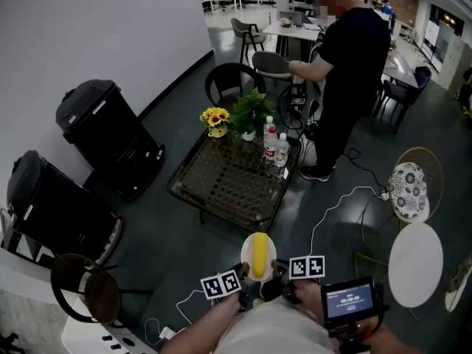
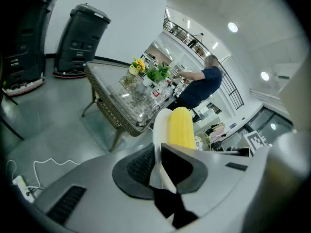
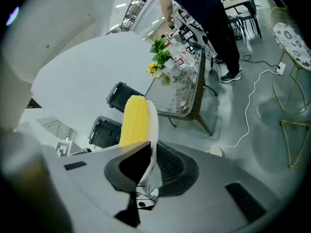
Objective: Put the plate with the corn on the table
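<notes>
Smooth white plate (image 2: 160,126), glass-topped wicker table (image 1: 225,186), ribbed matt corn (image 2: 181,127)

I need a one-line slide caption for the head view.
Left tool and right tool hold the plate with the corn short of the glass-topped table.

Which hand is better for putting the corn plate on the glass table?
Neither alone: the left hand-held gripper and right hand-held gripper each clamp the plate by its rim, corn on top, and the table lies straight ahead. Probably both together.

White plate (image 1: 246,252) bearing yellow corn (image 1: 259,255), short of table (image 1: 221,188).
</notes>
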Motion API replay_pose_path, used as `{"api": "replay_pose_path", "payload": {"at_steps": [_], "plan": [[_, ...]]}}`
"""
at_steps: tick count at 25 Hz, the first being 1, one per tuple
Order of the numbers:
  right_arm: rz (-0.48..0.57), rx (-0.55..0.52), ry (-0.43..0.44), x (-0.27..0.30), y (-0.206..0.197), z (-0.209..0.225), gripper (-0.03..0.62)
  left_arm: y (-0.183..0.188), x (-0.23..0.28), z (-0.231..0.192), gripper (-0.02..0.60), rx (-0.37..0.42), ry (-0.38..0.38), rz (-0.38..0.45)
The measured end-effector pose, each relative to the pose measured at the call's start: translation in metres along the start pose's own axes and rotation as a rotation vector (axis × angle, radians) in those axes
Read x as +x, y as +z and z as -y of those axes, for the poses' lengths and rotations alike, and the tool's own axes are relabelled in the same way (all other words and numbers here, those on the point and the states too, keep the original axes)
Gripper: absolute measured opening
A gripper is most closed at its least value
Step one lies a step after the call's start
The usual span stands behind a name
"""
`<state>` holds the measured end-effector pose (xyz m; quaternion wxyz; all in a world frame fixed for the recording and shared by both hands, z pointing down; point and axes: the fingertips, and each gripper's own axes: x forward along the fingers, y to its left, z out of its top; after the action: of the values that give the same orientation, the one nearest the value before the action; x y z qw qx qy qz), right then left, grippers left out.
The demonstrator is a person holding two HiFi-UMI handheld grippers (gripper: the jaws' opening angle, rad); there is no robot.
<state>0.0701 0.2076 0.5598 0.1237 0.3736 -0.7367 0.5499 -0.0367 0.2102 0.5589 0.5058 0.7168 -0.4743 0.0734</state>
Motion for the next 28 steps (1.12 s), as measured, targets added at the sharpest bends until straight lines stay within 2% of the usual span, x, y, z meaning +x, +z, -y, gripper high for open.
{"api": "replay_pose_path", "payload": {"at_steps": [3, 6, 19, 28], "plan": [[-0.012, -0.004, -0.004, -0.025, -0.028, -0.005, 0.041, -0.026, -0.021, 0.011, 0.051, 0.007, -0.004, -0.006], [-0.008, -0.015, -0.013, -0.04, -0.039, -0.006, 0.041, -0.037, -0.029, 0.021, 0.051, 0.018, -0.014, -0.004], [0.017, -0.039, 0.056, -0.061, -0.031, -0.004, 0.041, -0.044, -0.034, 0.044, 0.051, 0.003, -0.014, 0.063], [0.003, -0.045, 0.081, -0.067, -0.032, -0.006, 0.041, -0.05, -0.037, 0.048, 0.051, -0.016, -0.003, 0.068]]}}
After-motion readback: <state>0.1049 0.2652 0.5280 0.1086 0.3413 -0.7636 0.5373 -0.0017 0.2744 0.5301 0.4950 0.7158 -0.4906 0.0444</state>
